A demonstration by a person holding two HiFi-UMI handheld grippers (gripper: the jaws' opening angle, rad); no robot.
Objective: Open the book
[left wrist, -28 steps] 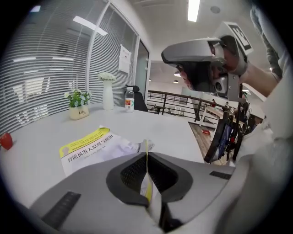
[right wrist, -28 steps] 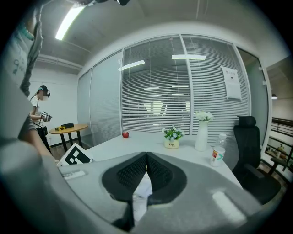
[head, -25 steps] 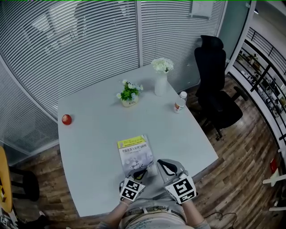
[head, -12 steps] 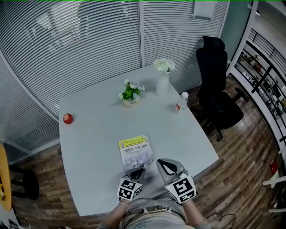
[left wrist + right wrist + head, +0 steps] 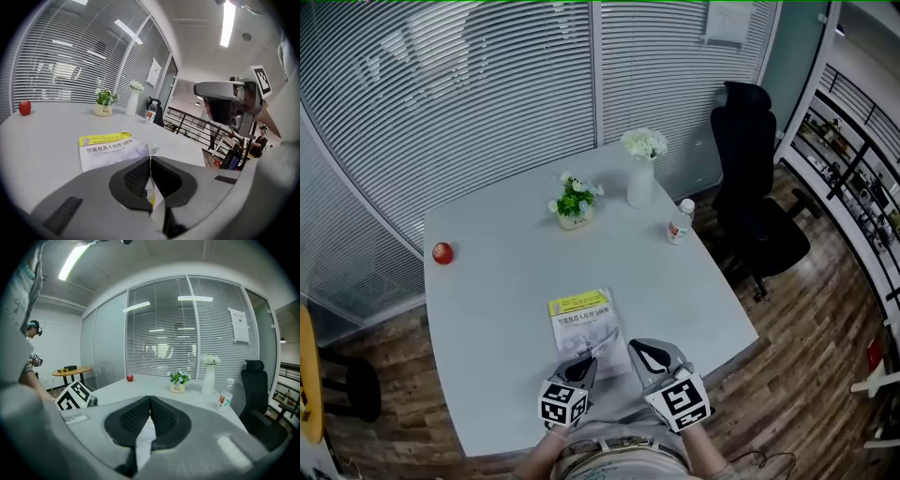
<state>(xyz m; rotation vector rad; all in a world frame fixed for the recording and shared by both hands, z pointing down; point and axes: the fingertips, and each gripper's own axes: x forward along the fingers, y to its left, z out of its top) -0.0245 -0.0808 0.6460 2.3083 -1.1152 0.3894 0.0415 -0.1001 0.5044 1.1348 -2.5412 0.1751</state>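
Note:
The book point(image 5: 580, 318), white with a yellow band on its cover, lies on the pale table point(image 5: 506, 281) close to the near edge. My left gripper point(image 5: 586, 360) is at the book's near right corner. In the left gripper view the book point(image 5: 105, 147) lies ahead, and my left gripper point(image 5: 150, 158) is shut on a thin sheet edge of the cover, whose curled corner point(image 5: 151, 150) pokes up between the jaws. To its right, my right gripper point(image 5: 639, 353) hovers over the table edge, and in its own view my right gripper point(image 5: 150, 401) is shut with nothing held.
A red apple point(image 5: 442, 252) sits at the table's left edge. A small potted plant point(image 5: 574, 202), a white vase of flowers point(image 5: 641, 173) and a water bottle point(image 5: 679, 221) stand at the far side. A black office chair point(image 5: 755, 187) is beyond the table's right corner.
My left gripper has drawn back toward the near edge and rolled, with the cover's corner still pinched. The right gripper has stayed where it was.

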